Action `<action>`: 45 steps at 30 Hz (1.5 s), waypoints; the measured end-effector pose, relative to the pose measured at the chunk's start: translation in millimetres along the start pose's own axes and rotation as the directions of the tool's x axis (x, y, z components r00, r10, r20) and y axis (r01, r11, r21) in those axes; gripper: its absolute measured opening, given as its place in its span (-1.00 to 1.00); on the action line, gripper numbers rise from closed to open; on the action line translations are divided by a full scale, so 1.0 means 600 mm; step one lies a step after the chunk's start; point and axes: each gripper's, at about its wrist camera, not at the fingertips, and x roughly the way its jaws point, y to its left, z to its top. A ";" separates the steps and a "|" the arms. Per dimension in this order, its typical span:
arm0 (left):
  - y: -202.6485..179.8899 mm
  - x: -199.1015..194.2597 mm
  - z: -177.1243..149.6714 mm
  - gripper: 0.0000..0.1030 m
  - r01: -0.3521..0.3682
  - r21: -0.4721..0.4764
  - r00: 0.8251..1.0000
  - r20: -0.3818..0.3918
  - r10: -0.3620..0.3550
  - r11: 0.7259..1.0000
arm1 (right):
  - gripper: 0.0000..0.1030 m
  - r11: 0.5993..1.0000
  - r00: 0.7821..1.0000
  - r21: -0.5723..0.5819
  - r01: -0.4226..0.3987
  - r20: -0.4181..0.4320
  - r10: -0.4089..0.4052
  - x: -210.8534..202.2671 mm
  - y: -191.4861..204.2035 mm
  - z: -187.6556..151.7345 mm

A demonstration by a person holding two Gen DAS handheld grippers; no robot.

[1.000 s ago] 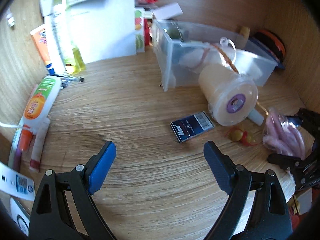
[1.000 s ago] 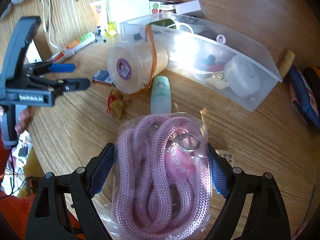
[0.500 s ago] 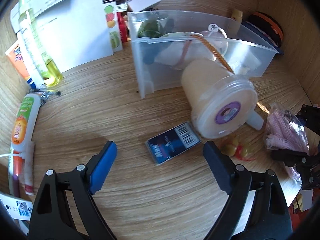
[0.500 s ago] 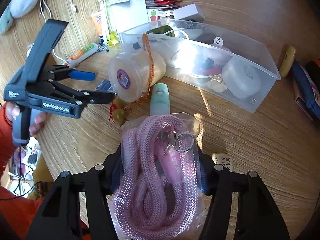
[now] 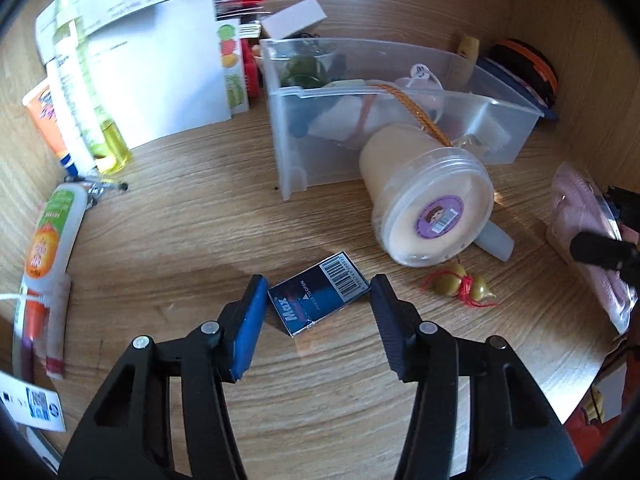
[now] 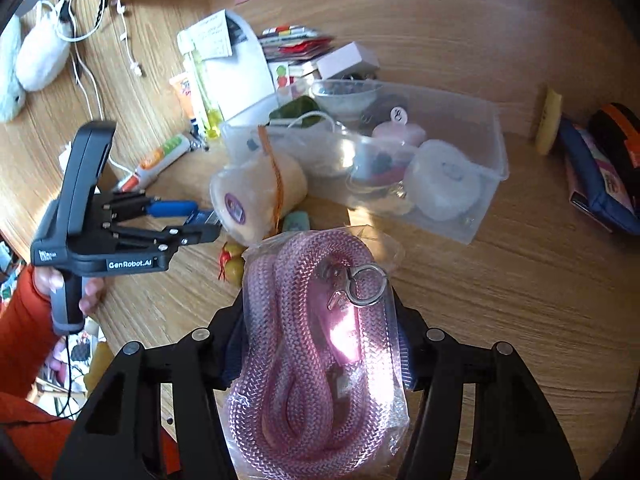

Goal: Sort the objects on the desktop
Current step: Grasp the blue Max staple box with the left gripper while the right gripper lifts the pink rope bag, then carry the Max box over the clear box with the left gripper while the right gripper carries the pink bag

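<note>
Holding one thing and lining up on another, so both hands are busy here. The right hand-held gripper (image 6: 320, 344) is clamped on a clear bag of pink rope (image 6: 316, 344), squeezed from both sides so the slippery plastic can't slide out; it looks lifted off the bench (image 6: 500, 300), probably headed for the clear storage bin (image 6: 486, 196).

The left hand-held gripper (image 5: 318, 312) has its fingers apart, straddling a small dark blue card pack (image 5: 318, 294) that lies flat on the bench just in front of the bin's near corner. The blue pad is right beside one corner of the pack and the black one is close to the opposite corner, so I'd guess a pinch is next. Can't tell if either is touching yet.

Count, as far as I can see: one rope bag, one card pack, one bin already holding several bits, one lidded tub (image 5: 428, 208) on its side leaning against the bin wall, one little gourd charm (image 5: 460, 286) with red thread, and one tube (image 5: 52, 236) along the left edge.
</note>
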 end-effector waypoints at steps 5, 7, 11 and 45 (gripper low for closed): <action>0.014 -0.019 -0.010 0.01 -0.008 -0.045 0.999 0.036 0.010 0.999 | 0.06 1.000 0.999 0.028 0.006 0.035 -0.007 -0.016 -0.011 0.010; 0.015 -0.032 -0.012 0.01 -0.012 -0.057 0.998 0.066 0.016 0.998 | 0.06 0.999 0.999 0.036 0.007 0.045 -0.008 -0.021 -0.017 0.015; 0.017 -0.058 -0.010 0.01 -0.003 -0.069 0.993 0.119 0.012 0.998 | 0.06 0.999 0.997 0.050 0.017 0.080 -0.021 -0.038 -0.025 0.029; -0.023 -0.075 0.163 0.01 0.127 -0.022 0.944 0.311 -0.114 0.992 | 0.06 0.997 0.979 0.068 0.049 0.193 -0.061 -0.038 -0.088 0.182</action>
